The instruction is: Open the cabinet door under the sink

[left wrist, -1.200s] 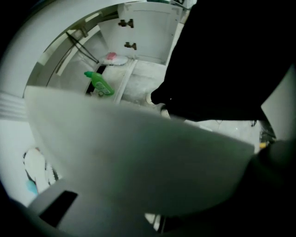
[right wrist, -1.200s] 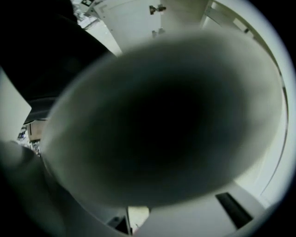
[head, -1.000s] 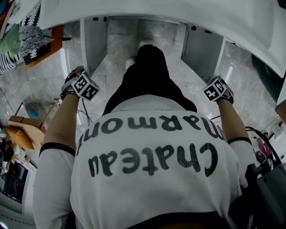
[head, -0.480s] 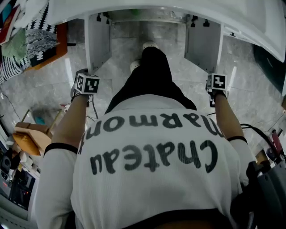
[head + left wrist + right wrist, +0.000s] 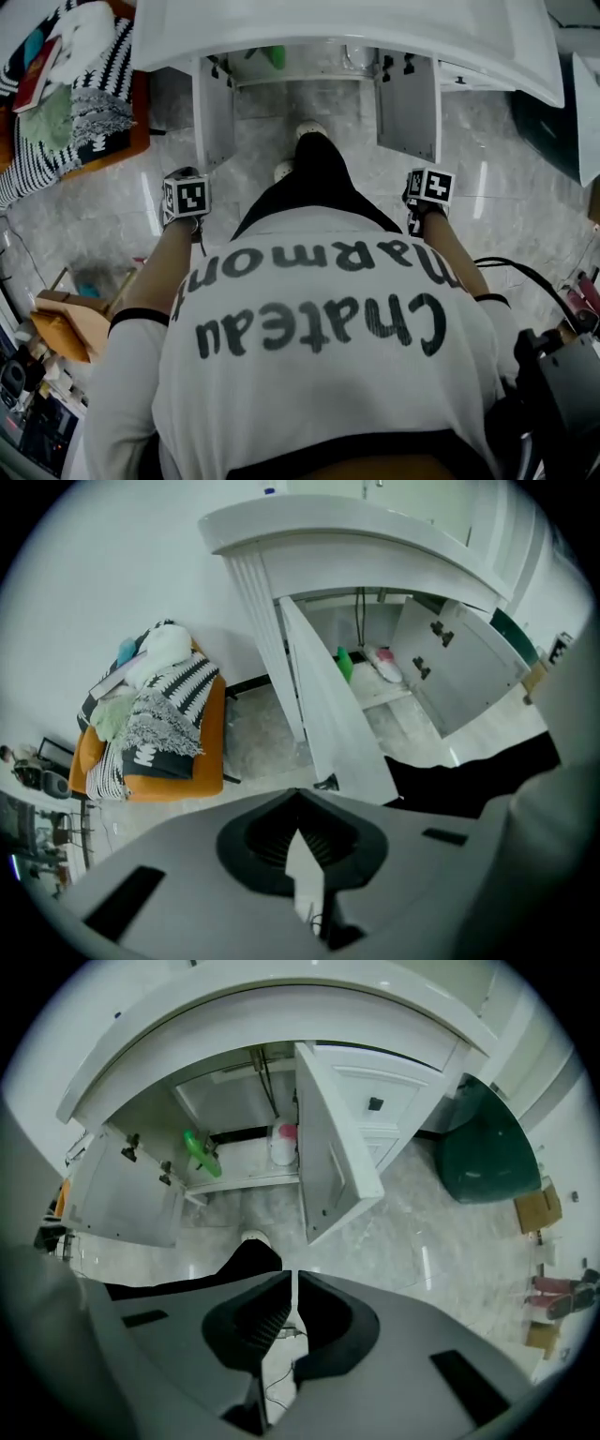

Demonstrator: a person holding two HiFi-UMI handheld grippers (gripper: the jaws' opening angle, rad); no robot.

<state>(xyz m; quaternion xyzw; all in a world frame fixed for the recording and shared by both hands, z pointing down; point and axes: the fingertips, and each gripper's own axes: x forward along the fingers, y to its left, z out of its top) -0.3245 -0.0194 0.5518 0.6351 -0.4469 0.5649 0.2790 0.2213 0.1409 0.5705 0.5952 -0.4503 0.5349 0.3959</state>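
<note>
Head view looks down over a person's white-shirted back onto the sink cabinet (image 5: pixel 347 33), and everything is placed from that cabinet. Its two doors stand swung wide open towards the room. The left door (image 5: pixel 214 117) juts out from the cabinet's left side and the right door (image 5: pixel 410 103) from its right side, so the space under the basin is exposed. The person stands square in front of the cabinet, with pale shoes (image 5: pixel 309 129) on the marble floor (image 5: pixel 506 197) between the doors. The left gripper (image 5: pixel 296 794) hangs just out from the free edge of the left door, pointing steeply at the floor. Its jaws are pressed together at the tips and nothing is caught between them. The right gripper (image 5: pixel 294 1274) hangs just out from the free edge of the right door, pointing down. Its jaws are drawn in to a thin slit and grip nothing. Neither tool appears to touch a door. Inside the cabinet, a green bottle (image 5: pixel 199 1152) sits towards the left on the bottom shelf and a white bottle with a pink top (image 5: pixel 281 1143) towards the middle, below a dark pipe. Left of the cabinet is an orange seat (image 5: pixel 202 752) piled with striped cloths (image 5: pixel 164 714). Right of the cabinet is a dark green bin (image 5: pixel 483 1162).
</note>
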